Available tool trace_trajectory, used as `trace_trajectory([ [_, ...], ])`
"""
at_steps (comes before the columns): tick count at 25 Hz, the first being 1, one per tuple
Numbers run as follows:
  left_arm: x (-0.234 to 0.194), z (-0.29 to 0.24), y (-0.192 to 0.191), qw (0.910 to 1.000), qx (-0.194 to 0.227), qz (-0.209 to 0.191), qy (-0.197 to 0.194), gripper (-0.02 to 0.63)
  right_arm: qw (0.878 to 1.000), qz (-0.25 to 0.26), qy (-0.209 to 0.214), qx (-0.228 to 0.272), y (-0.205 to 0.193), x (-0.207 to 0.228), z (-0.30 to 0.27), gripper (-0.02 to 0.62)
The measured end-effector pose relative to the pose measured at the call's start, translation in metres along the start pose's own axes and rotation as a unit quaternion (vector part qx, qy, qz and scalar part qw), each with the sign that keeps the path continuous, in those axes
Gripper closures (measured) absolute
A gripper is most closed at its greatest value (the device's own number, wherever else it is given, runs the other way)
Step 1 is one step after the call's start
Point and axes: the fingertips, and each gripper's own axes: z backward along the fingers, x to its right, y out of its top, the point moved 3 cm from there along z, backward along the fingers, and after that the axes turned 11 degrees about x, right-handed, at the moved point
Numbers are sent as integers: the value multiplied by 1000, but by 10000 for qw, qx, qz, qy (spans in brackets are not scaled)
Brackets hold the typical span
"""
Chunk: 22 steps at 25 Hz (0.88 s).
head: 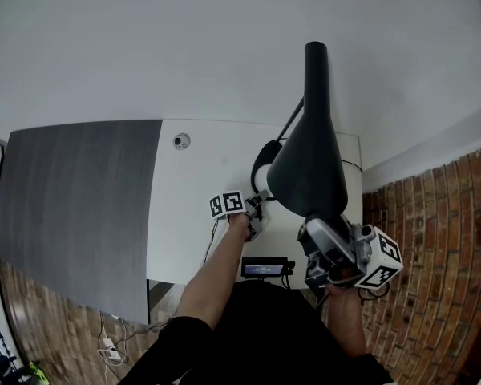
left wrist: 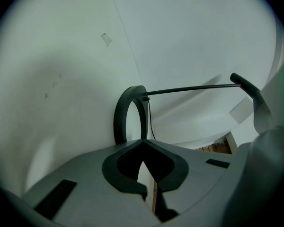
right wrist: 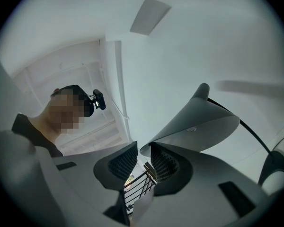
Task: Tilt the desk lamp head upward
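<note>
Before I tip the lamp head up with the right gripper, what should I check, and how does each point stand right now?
1. Right gripper jaws apart, ready to close: ok.
2. Rim of the lamp head in the gap between those jaws: ok, at their mouth, not yet clamped.
3. Left gripper jaws together, holding nothing: ok.
4. Left gripper steadying the ring base: cannot tell; the ring stands just beyond its tips, contact unclear.
5. Thin lamp arm free of both grippers: ok.
</note>
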Motion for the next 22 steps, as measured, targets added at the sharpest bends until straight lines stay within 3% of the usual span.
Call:
trace_trajectory([
  [22, -1, -1, 0, 10000, -7, 6, 3, 597, 9998, 93, 145, 73, 14, -11, -13, 503],
])
